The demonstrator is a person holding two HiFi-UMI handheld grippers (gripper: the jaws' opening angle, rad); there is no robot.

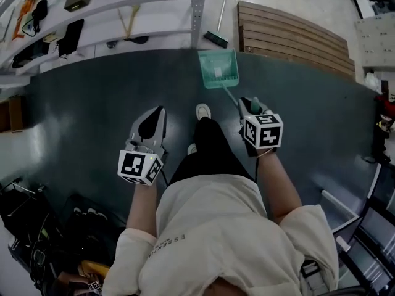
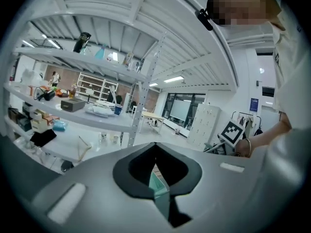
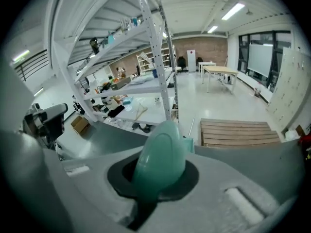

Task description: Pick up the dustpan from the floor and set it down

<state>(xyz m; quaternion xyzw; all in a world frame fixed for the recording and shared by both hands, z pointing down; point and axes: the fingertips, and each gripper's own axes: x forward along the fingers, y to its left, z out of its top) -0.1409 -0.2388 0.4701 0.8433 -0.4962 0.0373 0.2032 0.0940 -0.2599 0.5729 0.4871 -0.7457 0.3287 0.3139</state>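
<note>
Two grippers showed low in the frame, one in each of the person's hands. The left gripper (image 1: pixel 155 115), lower left of centre, had its jaws together with nothing between them. The right gripper (image 1: pixel 250 103), right of centre, was clamped on the rounded green handle end of the single dustpan (image 1: pixel 217 68). Its thin shaft ran up and left from those jaws to the pan at upper centre, beyond one white shoe (image 1: pixel 202 111) and over the dark floor (image 1: pixel 92 103). Whether the pan touched that floor could not be told. A pale patch sat on the pan's inside. Just above it stood one long-handled brush (image 1: pixel 216 38), with one slatted wooden board (image 1: pixel 290 36) at upper right. One shelving rack (image 1: pixel 199 5) at upper left held assorted small items.
</note>
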